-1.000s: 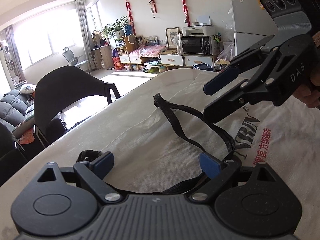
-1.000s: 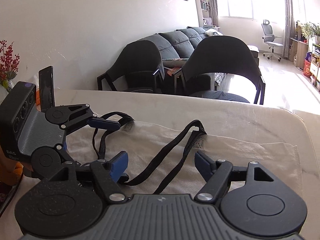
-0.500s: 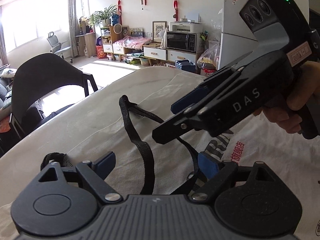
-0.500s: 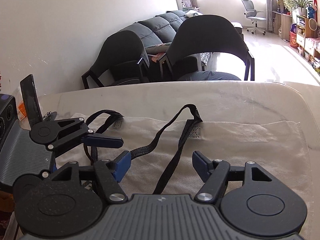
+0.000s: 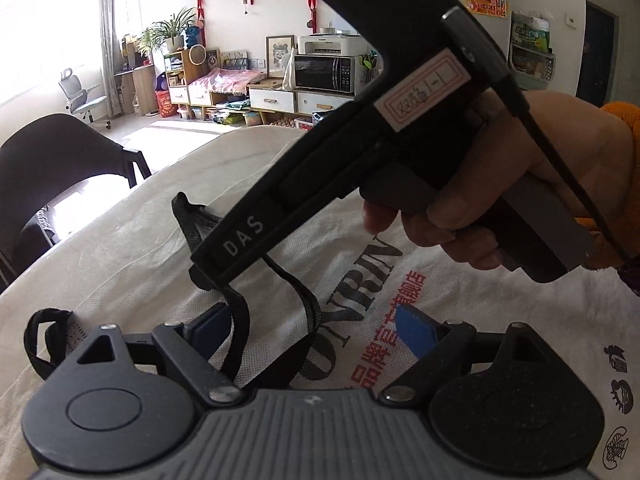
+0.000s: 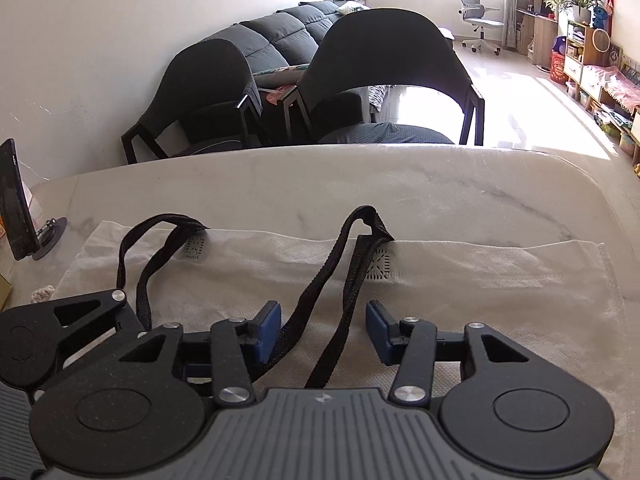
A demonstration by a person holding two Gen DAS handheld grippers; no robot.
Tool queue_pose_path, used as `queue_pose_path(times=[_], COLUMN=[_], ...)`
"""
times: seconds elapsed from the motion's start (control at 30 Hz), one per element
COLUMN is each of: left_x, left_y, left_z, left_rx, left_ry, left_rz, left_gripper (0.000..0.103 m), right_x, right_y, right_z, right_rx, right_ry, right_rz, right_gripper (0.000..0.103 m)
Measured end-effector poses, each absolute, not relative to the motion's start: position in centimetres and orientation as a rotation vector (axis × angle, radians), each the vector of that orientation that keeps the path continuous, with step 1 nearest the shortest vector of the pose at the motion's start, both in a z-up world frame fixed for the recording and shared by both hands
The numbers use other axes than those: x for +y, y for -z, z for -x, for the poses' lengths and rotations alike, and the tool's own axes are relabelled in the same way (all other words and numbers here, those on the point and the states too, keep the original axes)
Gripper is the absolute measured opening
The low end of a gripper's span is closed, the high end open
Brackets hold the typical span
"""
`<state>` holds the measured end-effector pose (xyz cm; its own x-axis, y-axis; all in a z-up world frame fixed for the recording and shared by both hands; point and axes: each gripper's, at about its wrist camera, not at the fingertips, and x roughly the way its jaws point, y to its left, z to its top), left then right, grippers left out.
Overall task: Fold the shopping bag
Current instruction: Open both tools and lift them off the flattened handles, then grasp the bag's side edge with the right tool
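On the tabletop (image 6: 360,184): white shopping bag (image 6: 480,280) lies flat, its opening toward the far edge.
Handles: two black straps (image 6: 332,280) trail back over the bag.
Right gripper (image 6: 323,330): jaws wide, the near strap between them.
Left gripper (image 5: 316,328): jaws wide over the printed lettering.
Hand (image 5: 520,184): grips the right gripper's handle.

A home living room: sofa (image 6: 280,36), microwave (image 5: 324,75), houseplants (image 5: 168,36).
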<state>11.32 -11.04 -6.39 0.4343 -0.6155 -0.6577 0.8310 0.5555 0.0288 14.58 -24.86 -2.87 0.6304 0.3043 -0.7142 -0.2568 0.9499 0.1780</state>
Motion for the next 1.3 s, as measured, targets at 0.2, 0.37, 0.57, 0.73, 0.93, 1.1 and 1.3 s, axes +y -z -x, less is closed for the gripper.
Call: queue_pose_path(times=[0.2,0.37,0.57,0.73,0.93,1.1,1.3], left_x=[-11.1,-11.1,-11.6,-11.4,-11.5,-11.5,-11.5], left_y=[7.5,7.4,7.5,7.8,7.8,7.7,7.7], left_z=[-11.4,-11.6,-11.7,-11.6,-10.8,-10.0,-9.6], left_rx=[0.654,0.658,0.655,0.627,0.613,0.613,0.613], left_ry=[0.923,0.913,0.906,0.911,0.897,0.885,0.885], left_rz=[-0.357,-0.326,-0.325,-0.317,-0.321,-0.320,-0.321], left_gripper=[0.090,0.090,0.090,0.090,0.092,0.092,0.092], right_x=[-25.6,-27.4,-30.5,-33.7,-37.8,-40.1,-41.6], right_y=[3.3,2.9,1.4,0.9,2.1,3.1,3.8], right_z=[-14.1,-13.2,-9.8,-5.3,0.2,2.0,1.6], right_rx=[0.837,0.841,0.792,0.778,0.795,0.786,0.762], right_ry=[-0.263,-0.258,-0.205,-0.149,-0.050,-0.034,-0.051], right_rz=[-0.017,-0.109,-0.145,-0.124,-0.156,-0.252,-0.346], right_gripper=[0.036,0.043,0.062,0.069,0.069,0.068,0.065])
